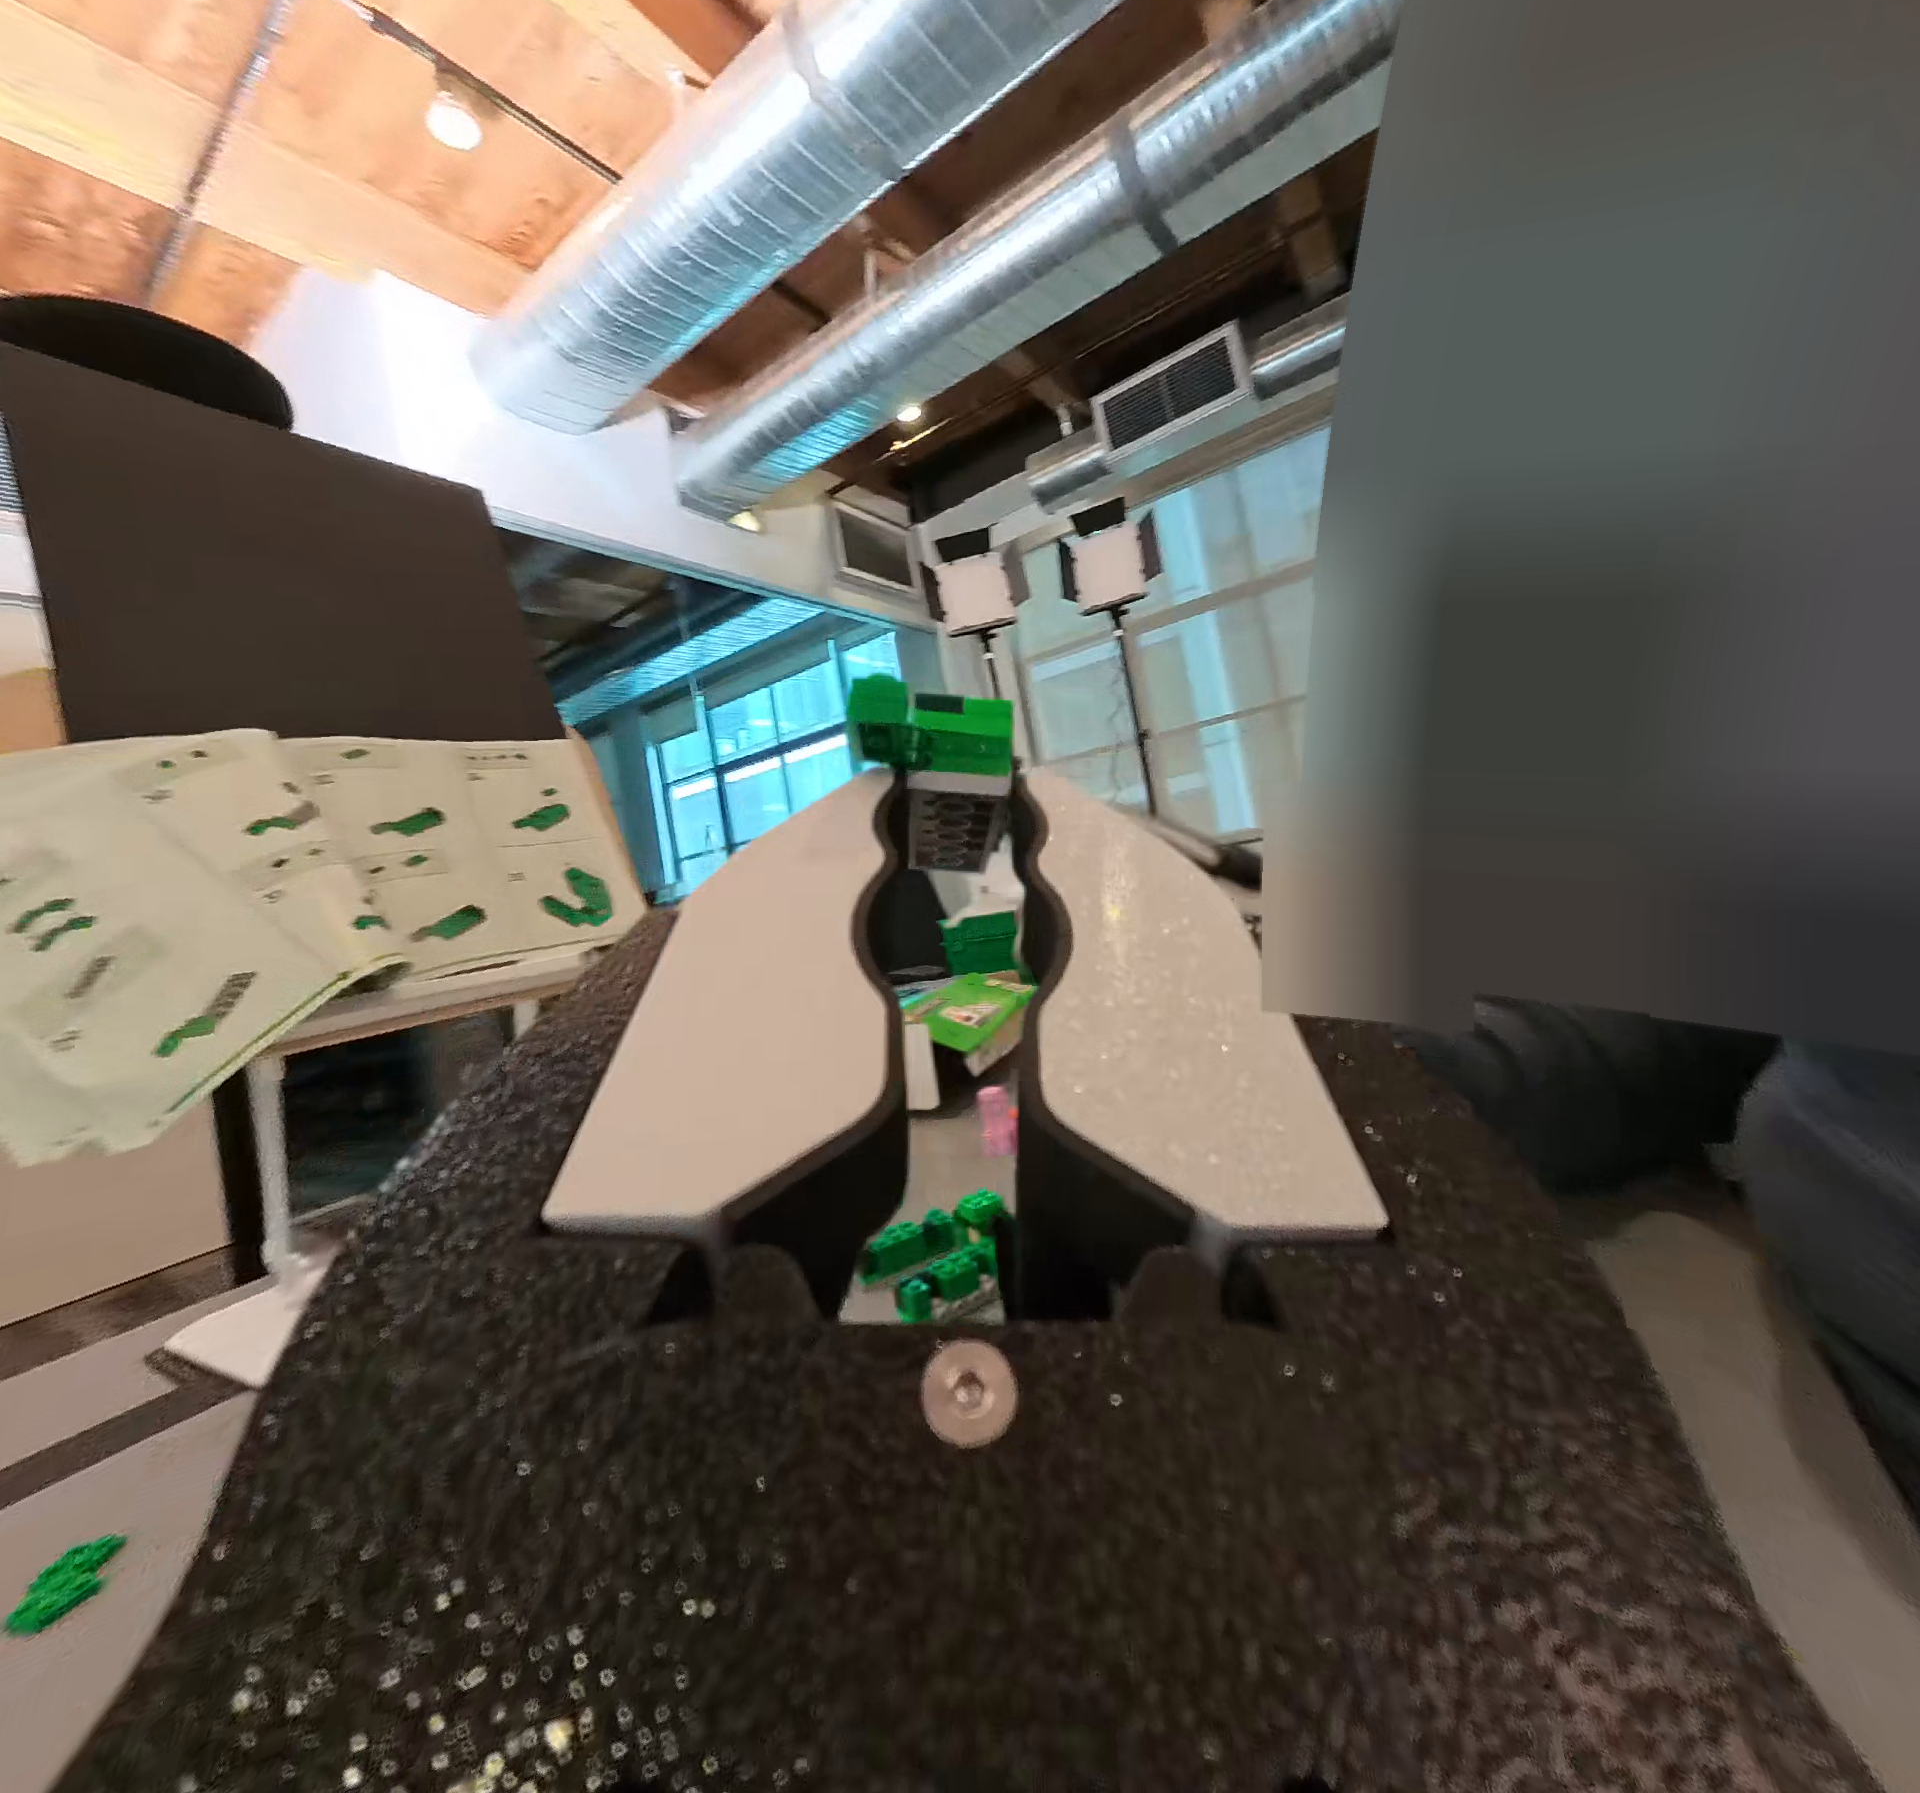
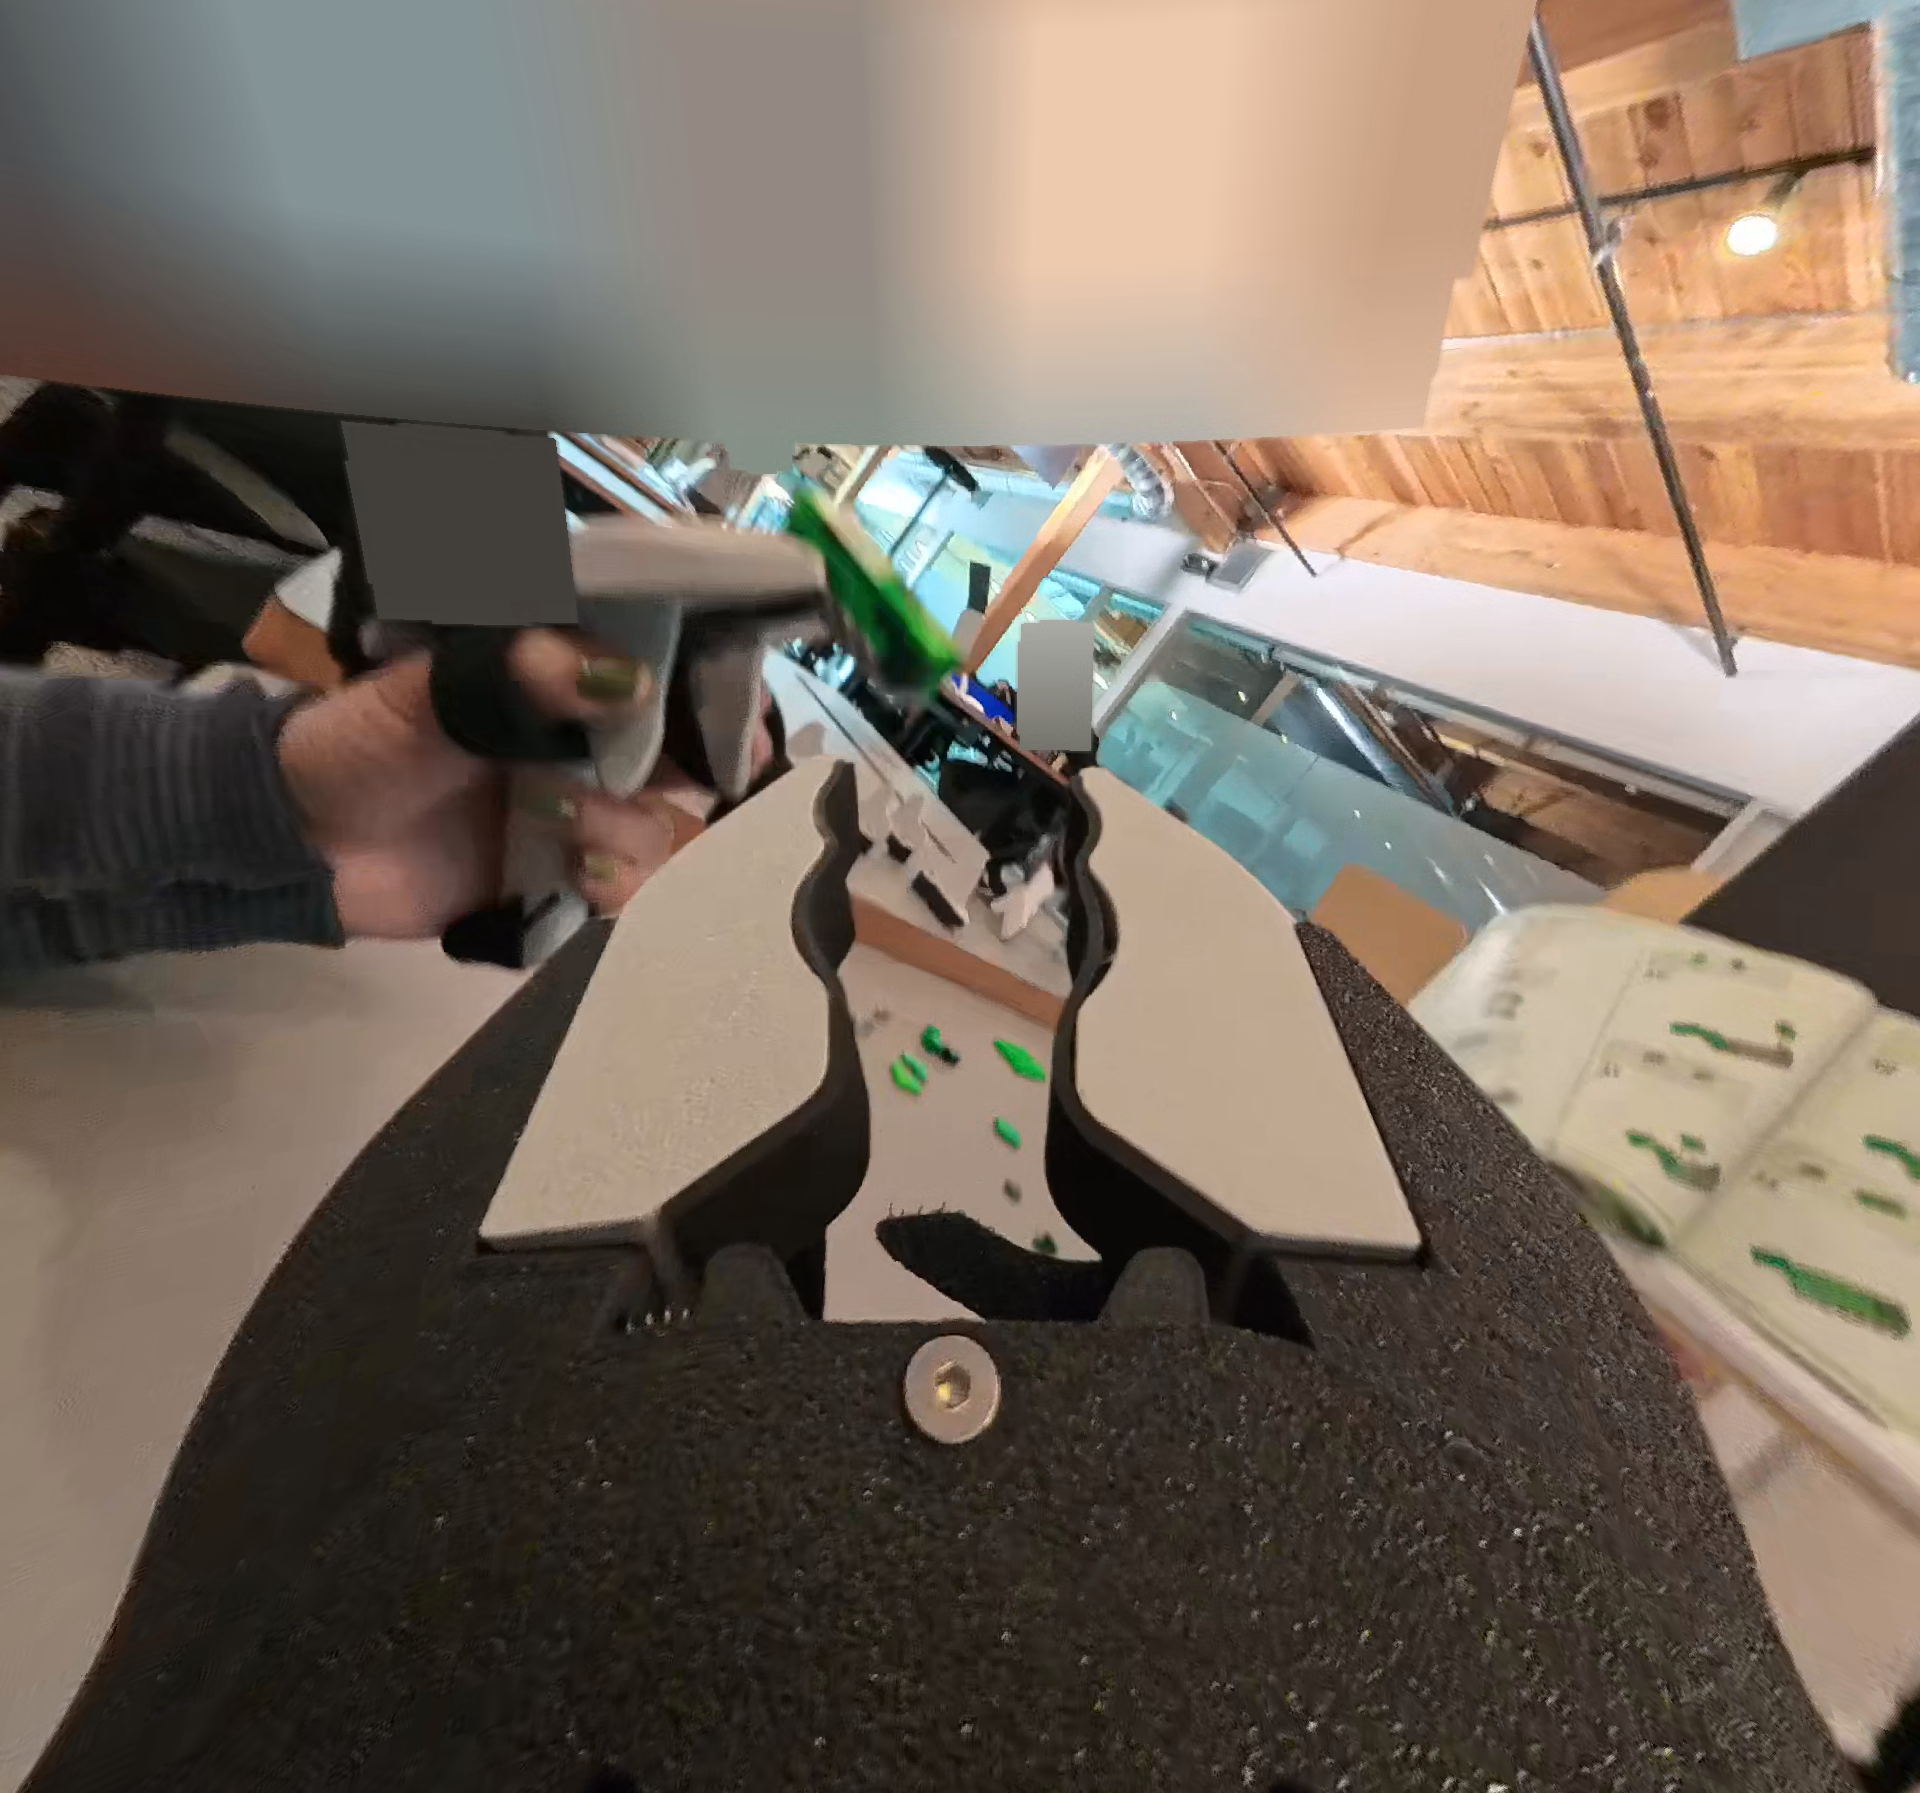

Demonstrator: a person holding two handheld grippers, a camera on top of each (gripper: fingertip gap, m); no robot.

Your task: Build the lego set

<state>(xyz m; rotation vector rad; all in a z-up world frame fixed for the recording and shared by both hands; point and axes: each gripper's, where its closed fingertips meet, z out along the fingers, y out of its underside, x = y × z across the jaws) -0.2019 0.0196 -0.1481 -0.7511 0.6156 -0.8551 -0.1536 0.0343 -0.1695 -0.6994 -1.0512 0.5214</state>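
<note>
Holding a green-and-grey lego assembly (image 1: 940, 767) pinched at frame centre, raised presumably for checking against the instruction booklet (image 1: 281, 891) at left, left gripper (image 1: 951, 787); right gripper (image 2: 961, 787) parted, empty, above loose green bricks (image 2: 966, 1068).

Lighting: bright, even daylight from large windows (image 1: 769, 756); ceiling spot lamp (image 1: 453, 120) glowing; two panel lights on stands (image 1: 1039, 585) lit.
Glare: sparkle on right finger plate.
Blur: instruction booklet (image 2: 1704, 1151) smeared by motion; green lego assembly (image 2: 878, 600) streaked.
Distortion: strong wide-angle bending at edges, ducts (image 1: 831, 164) curved.
</note>
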